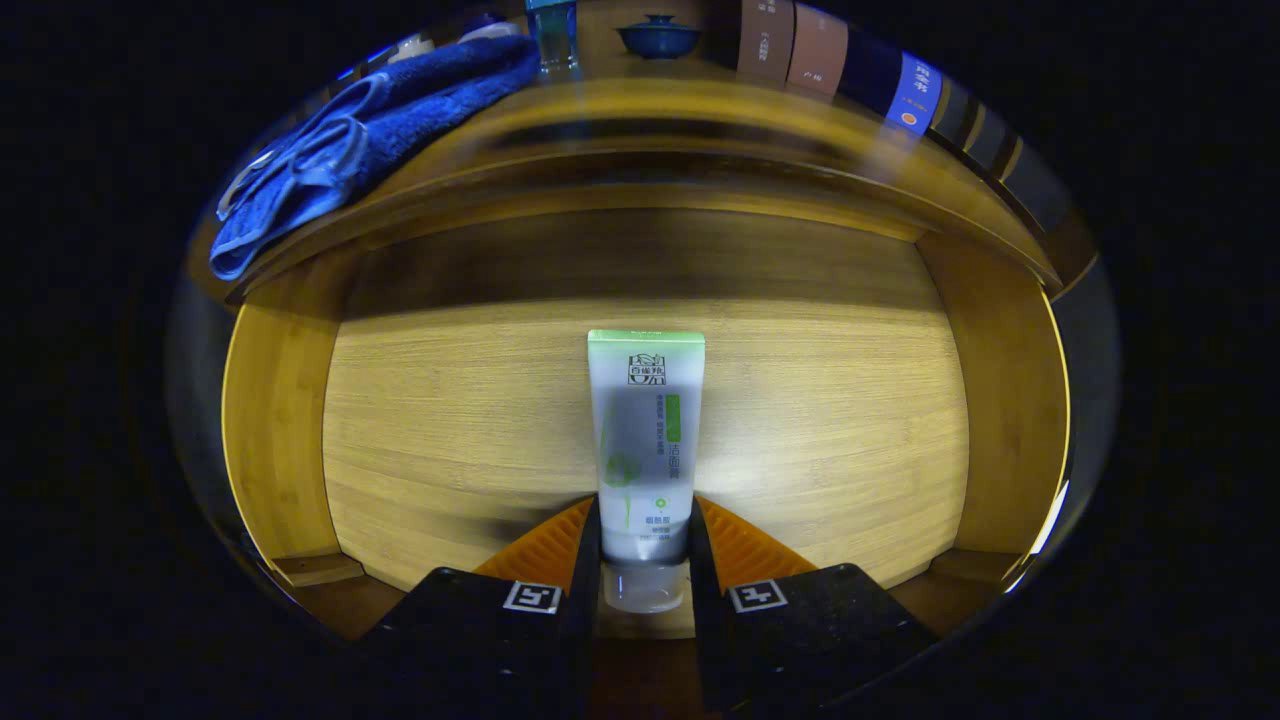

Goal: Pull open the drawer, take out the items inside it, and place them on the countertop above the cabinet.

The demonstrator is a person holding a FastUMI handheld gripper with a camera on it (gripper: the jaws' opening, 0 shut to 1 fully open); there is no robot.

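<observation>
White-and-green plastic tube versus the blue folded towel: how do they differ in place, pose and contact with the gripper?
The white-and-green plastic tube lies in the open wooden drawer; the blue folded towel sits up on the wooden countertop.
The tube is gripped near its cap end between both fingers of the gripper; the towel lies untouched, far beyond them.
The tube runs straight ahead along the fingers; the towel lies at a slant.

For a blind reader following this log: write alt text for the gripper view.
The gripper is shut on a white-and-green tube, cap end between its fingers, over the floor of an open wooden drawer. Beyond, on the countertop, lie a blue towel and a dark lidded bowl.
</observation>
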